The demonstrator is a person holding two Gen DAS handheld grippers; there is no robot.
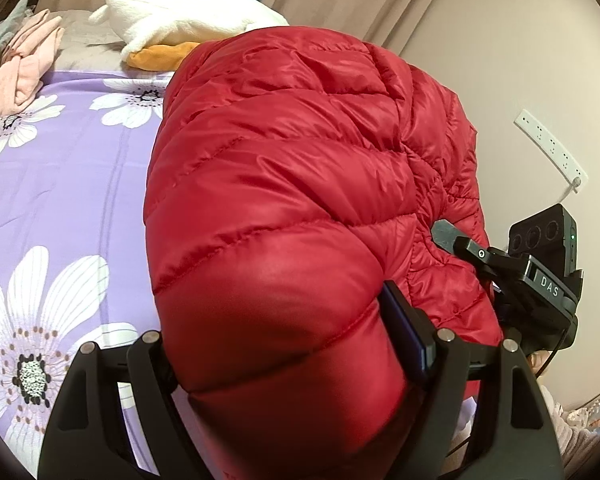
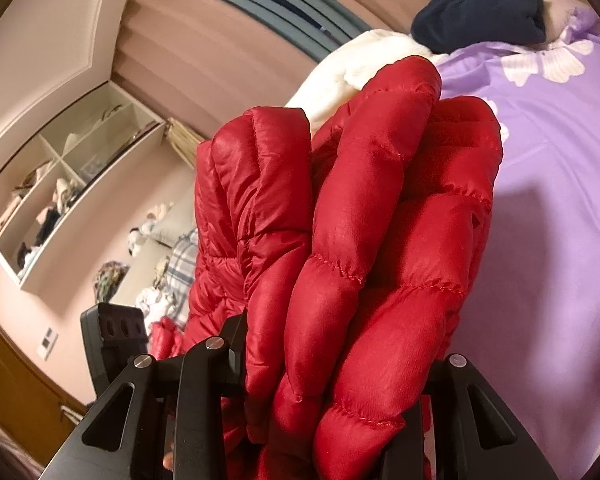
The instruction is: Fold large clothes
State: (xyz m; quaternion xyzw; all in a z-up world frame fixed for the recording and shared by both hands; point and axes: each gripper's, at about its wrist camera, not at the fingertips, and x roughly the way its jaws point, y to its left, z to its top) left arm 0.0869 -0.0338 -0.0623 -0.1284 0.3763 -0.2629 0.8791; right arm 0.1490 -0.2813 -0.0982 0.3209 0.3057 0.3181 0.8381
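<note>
Left wrist view: the left gripper (image 1: 284, 344) is clamped around a thick puffed fold of the red down jacket (image 1: 300, 168), which is lifted over the bed (image 1: 68, 184) with its purple flowered sheet. The right gripper (image 1: 444, 236) bites the jacket's far edge, near the wall.

Right wrist view: the right gripper (image 2: 340, 360) squeezes bunched layers of the red down jacket (image 2: 380, 220), held above the bed (image 2: 560, 200); a white plush (image 2: 380, 52) lies behind

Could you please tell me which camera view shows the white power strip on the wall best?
The left wrist view: the power strip sits in plain sight on the wall, right of the red down jacket, sockets visible. The right wrist view shows none of it; it faces the bunched jacket, shelves and purple bedsheet.
</note>
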